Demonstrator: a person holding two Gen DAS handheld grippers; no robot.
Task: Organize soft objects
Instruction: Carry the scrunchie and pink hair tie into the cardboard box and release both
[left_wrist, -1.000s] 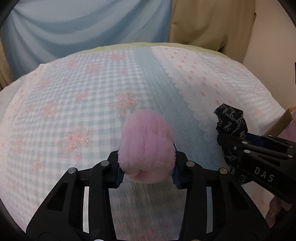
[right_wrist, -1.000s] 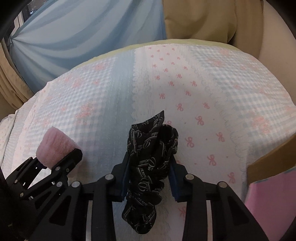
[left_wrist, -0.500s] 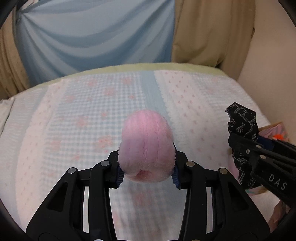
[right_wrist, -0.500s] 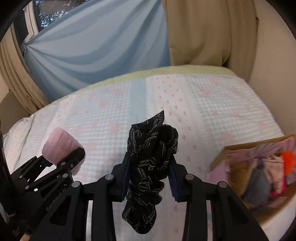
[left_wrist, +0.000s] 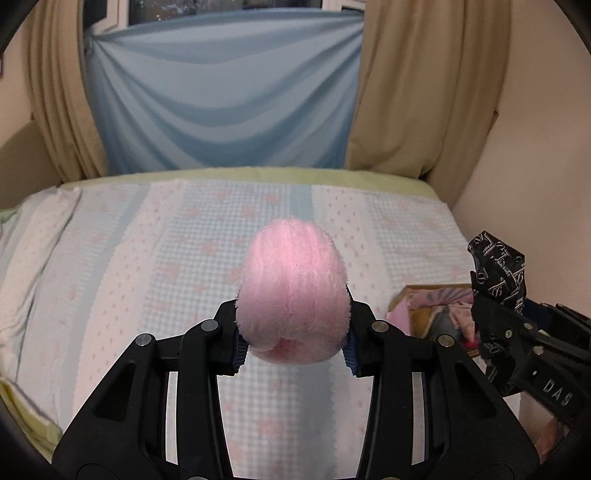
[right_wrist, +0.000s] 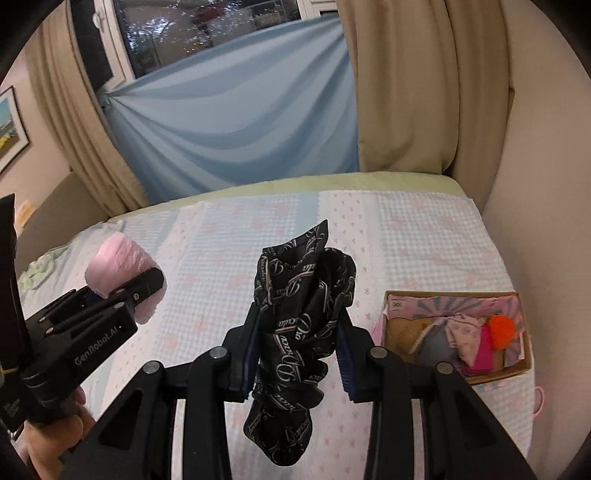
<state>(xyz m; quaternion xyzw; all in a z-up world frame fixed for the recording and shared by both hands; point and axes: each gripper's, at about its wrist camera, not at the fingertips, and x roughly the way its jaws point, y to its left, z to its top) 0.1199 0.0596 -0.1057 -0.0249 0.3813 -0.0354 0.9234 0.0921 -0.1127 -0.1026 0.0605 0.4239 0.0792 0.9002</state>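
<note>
Nearest you, your left gripper (left_wrist: 293, 345) is clamped on the pink plush piece (left_wrist: 293, 295), its blue pads pressed into the lower sides so that the pile bulges above the jaws; your right gripper (right_wrist: 297, 356) is likewise closed on the black printed scarf (right_wrist: 301, 314), pinched at mid-bunch with one end standing above the jaws and the other hanging below them. Both loads are held in the air above the bedspread (right_wrist: 221, 258), touching nothing else. Taking the cardboard box (right_wrist: 515, 371) as landmark: the scarf hangs just left of it, the plush well to its left, and the box itself rests on the bedspread near the bed's right edge, already holding soft items, among them an orange pompom (right_wrist: 500, 330). Beyond the box lie the far edge of the bed, then the blue drape (right_wrist: 240, 118) and beige curtains. Judged by appearance, both pieces are light and fully compressible; the scarf looks smooth and may slip, so grip it across the thickest gather, and the plush through its middle.
</note>
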